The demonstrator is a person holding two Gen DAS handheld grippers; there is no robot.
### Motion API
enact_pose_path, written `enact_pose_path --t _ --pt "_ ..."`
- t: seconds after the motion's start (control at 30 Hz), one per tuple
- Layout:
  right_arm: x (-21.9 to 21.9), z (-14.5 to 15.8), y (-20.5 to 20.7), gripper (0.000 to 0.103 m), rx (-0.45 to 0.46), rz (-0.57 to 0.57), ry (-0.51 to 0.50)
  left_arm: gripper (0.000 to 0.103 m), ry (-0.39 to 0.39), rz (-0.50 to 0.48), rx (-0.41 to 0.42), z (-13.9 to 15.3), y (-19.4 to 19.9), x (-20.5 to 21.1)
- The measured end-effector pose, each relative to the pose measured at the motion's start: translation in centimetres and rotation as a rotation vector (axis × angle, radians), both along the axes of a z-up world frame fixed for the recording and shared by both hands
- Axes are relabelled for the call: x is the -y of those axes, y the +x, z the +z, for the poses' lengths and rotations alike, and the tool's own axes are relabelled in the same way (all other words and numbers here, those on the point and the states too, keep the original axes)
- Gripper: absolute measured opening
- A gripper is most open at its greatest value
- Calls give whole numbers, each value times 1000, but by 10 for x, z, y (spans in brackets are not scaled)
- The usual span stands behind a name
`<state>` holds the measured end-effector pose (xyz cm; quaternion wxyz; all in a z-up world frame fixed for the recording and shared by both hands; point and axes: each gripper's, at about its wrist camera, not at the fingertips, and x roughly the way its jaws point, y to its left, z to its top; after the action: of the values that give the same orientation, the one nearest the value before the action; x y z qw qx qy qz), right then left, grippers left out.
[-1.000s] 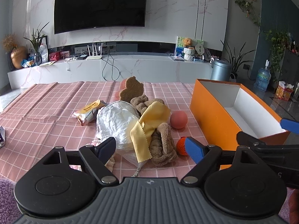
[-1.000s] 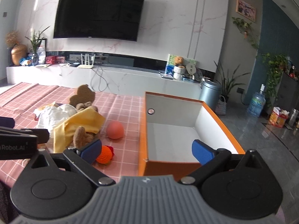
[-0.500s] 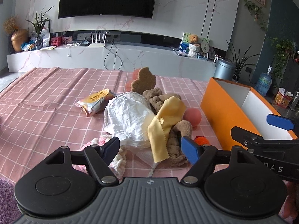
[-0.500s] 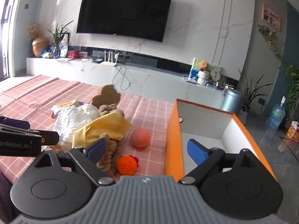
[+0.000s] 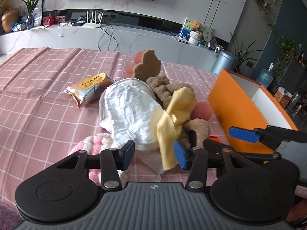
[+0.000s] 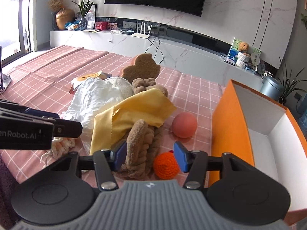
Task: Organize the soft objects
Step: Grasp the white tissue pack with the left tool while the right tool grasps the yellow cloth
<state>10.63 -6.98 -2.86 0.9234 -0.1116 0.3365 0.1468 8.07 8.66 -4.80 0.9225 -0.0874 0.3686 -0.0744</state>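
Fingers apart on both: left gripper [image 5: 154, 154] low over white cloth [image 5: 130, 111] & yellow cloth [image 5: 172, 118], right gripper [image 6: 148, 156] straddling brown plush [image 6: 142, 147] w/ orange crochet ball [image 6: 166, 165]. Risk: a pinch drags tangled neighbours, misses orange box [image 6: 230, 126]

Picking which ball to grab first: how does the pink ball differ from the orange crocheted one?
The pink ball is smooth and plain; the orange ball is knitted, with ribbed rings. The pink ball looks larger than the orange one. The pink ball lies farther off, beside the yellow cloth; the orange ball sits between the open fingers of the right hand-held gripper. Both rest on the checked cloth by the orange box.
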Motion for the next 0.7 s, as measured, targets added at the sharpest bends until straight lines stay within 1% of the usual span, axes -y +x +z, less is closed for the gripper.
enact_pose_path --t 0.07,0.13,0.2,0.23,0.37,0.47,0.63,0.67,0.7 --pt "-2 3 9 53 0 8 16 56 21 31 0 -2 8 -5" --pt "-5 6 19 53 -12 17 41 65 34 65 1 -2 17 -12" --pt "-10 9 32 53 -27 33 69 79 28 87 6 -2 26 -19" --pt "-12 9 38 53 -30 38 82 81 18 87 2 -2 31 -22" --pt "-22 8 64 54 -72 34 129 83 -7 116 -26 -4 53 -34" --pt "-27 4 80 54 -106 12 142 83 -34 133 -48 -8 64 -39" --pt "-29 -15 97 53 -202 -12 168 83 -40 154 -61 -13 74 -38" --pt "-30 -18 98 53 -214 -7 169 84 -45 153 -62 -14 75 -37" --pt "-32 -21 98 47 -217 1 168 84 -39 154 -64 -14 75 -35"
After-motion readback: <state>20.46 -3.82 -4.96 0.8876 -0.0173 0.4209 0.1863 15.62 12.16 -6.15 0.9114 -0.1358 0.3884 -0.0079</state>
